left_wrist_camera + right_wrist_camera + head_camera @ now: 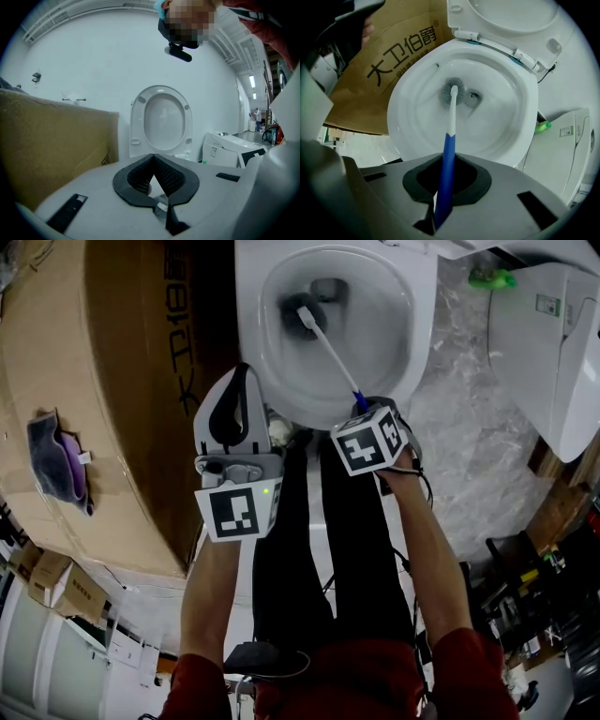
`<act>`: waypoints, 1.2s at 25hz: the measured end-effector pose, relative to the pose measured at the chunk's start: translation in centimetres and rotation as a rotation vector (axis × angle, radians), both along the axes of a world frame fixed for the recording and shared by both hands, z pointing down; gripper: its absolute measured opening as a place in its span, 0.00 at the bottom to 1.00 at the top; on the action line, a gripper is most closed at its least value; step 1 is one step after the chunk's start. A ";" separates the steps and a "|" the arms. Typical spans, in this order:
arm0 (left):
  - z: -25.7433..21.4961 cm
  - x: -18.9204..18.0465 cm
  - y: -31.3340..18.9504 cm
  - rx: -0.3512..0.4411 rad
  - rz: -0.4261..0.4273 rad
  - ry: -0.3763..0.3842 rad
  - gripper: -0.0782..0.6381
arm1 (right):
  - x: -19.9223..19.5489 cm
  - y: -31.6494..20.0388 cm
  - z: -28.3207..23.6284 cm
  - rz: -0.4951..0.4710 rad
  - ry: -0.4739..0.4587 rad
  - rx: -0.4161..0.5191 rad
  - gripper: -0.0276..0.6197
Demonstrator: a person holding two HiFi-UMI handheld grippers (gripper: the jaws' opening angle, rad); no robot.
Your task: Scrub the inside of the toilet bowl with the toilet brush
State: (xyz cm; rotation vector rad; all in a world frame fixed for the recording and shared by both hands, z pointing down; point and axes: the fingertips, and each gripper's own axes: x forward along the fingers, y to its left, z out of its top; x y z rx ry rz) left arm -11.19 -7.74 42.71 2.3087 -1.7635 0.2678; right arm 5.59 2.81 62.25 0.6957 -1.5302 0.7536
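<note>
Fingers [480, 183] of our right gripper [444, 190] clamp the toilet brush [451, 112] by its blue handle; our left gripper [153, 157] is closed on nothing.
Bristles sit low in the toilet bowl [506, 126], beside the drain. Only the right gripper view lets us read 大卫伯爵 on the cardboard box [361, 103]; the left gripper view alone faces the raised lid [161, 119].

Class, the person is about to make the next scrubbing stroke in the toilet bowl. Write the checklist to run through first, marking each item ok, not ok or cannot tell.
1. Right gripper shut on the toilet brush handle: ok.
2. Brush head inside the toilet bowl, by the drain: ok.
3. Bristles pressed on the bowl's surface: cannot tell.
4. Lid raised, out of the way: ok.
5. Left gripper shut, holding nothing, away from the brush: ok.
6. Cardboard box beside the bowl, apart from the brush: ok.
</note>
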 end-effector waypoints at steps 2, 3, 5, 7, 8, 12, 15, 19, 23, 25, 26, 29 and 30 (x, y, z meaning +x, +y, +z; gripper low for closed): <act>0.0 0.1 0.2 0.001 0.003 0.000 0.13 | 0.0 0.6 -0.2 -0.025 0.010 0.009 0.08; -0.1 0.1 0.2 0.003 0.004 0.001 0.13 | 0.0 0.8 -0.3 -0.037 0.014 0.011 0.08; -0.1 0.3 0.3 0.004 0.005 0.004 0.13 | 0.0 1.3 -0.5 -0.045 0.015 0.005 0.08; -0.2 0.5 0.4 0.004 0.008 0.006 0.13 | 0.1 1.8 -0.7 -0.046 0.012 -0.006 0.08; -0.2 0.6 0.5 0.004 0.010 0.007 0.13 | 0.3 2.2 -0.8 -0.048 0.013 -0.012 0.08; -0.2 1.1 0.6 0.006 0.020 0.010 0.13 | 1.2 4.2 -0.9 -0.051 0.021 -0.046 0.08; -0.2 1.6 0.7 0.005 0.026 0.013 0.13 | 2.4 5.5 -0.8 -0.033 0.029 -0.064 0.08; -0.1 2.2 0.7 0.002 0.038 0.014 0.13 | 3.9 6.0 -1.1 0.004 0.031 -0.050 0.08; -0.2 2.9 0.5 0.003 0.044 0.018 0.13 | 5.4 5.7 -1.4 0.041 0.037 -0.044 0.08; -0.2 3.3 0.5 0.001 0.051 0.018 0.13 | 6.3 5.3 -1.5 0.064 0.043 -0.038 0.08; -0.2 3.5 0.4 0.001 0.054 0.017 0.13 | 6.7 5.0 -1.5 0.075 0.045 -0.036 0.08; -0.2 3.9 0.3 0.004 0.057 0.018 0.13 | 7.8 4.1 -1.5 0.100 0.050 -0.025 0.08; -0.3 4.0 0.2 0.005 0.057 0.019 0.13 | 8.1 3.8 -1.5 0.105 0.052 -0.021 0.08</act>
